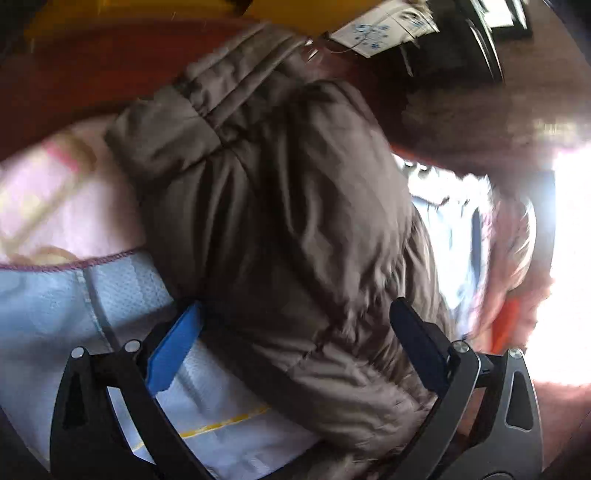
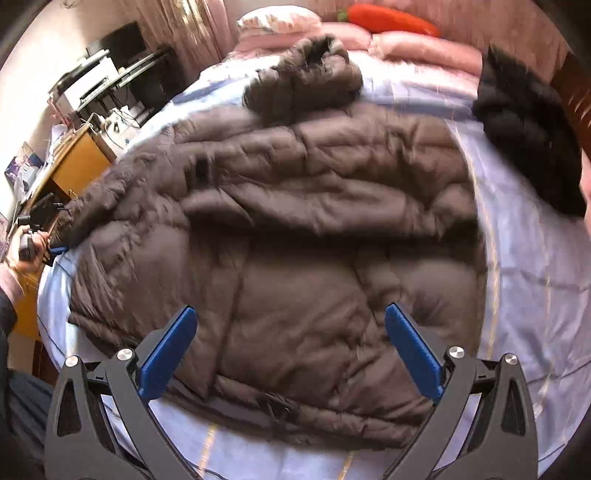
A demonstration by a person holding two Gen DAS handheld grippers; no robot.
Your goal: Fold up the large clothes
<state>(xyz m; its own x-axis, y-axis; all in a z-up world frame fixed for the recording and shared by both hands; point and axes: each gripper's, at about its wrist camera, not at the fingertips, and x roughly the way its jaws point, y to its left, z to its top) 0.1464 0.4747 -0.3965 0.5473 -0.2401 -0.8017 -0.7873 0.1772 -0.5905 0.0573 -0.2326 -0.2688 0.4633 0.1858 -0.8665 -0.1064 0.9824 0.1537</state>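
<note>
A brown puffer jacket [image 2: 295,206] lies spread across the bed, its fur-trimmed hood [image 2: 306,74] toward the pillows. My right gripper [image 2: 291,347] hangs open above the jacket's lower part, with nothing between its blue pads. One sleeve [image 2: 110,192] stretches out to the bed's left edge, where a hand [image 2: 29,240] holds the left gripper. In the left wrist view that sleeve [image 1: 277,221] runs between the fingers of my left gripper [image 1: 295,332]. Its jaws stand wide apart, as wide as the right ones. The picture is blurred.
A black garment [image 2: 528,147] lies at the far right of the light blue sheet [image 2: 535,277]. Pink pillows [image 2: 406,44] and a red cushion [image 2: 391,18] line the head of the bed. A wooden desk [image 2: 77,162] and cluttered shelves [image 2: 92,85] stand to the left.
</note>
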